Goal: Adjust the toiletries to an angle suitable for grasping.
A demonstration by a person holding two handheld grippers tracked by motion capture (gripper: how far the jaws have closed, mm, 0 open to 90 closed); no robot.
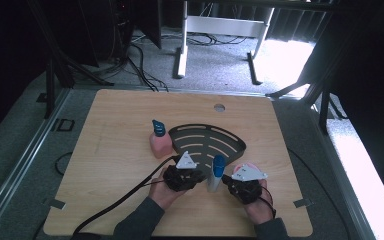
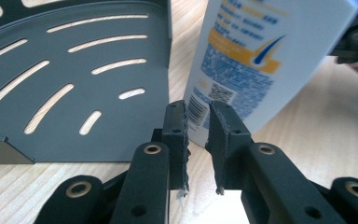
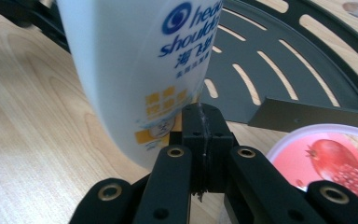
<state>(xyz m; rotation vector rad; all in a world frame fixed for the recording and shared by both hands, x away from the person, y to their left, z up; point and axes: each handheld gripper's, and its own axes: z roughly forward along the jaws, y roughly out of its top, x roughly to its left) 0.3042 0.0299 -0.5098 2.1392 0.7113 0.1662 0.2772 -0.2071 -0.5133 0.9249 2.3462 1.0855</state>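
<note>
A white shampoo bottle (image 1: 216,174) with a blue cap stands at lower centre of the high view, between the two grippers and just in front of the dark slotted rack (image 1: 232,141). The left gripper (image 2: 197,122) has its jaws narrowly parted, the bottle's lower edge right at their tips, not yet pinched. The right gripper (image 3: 200,122) is fully closed, holding nothing, its tip against the bottle's base; a pink tub (image 3: 328,161) sits beside it. A good grasp likely means steadying the bottle from the right while the left jaws close squarely on its base, so it does not tip.
</note>
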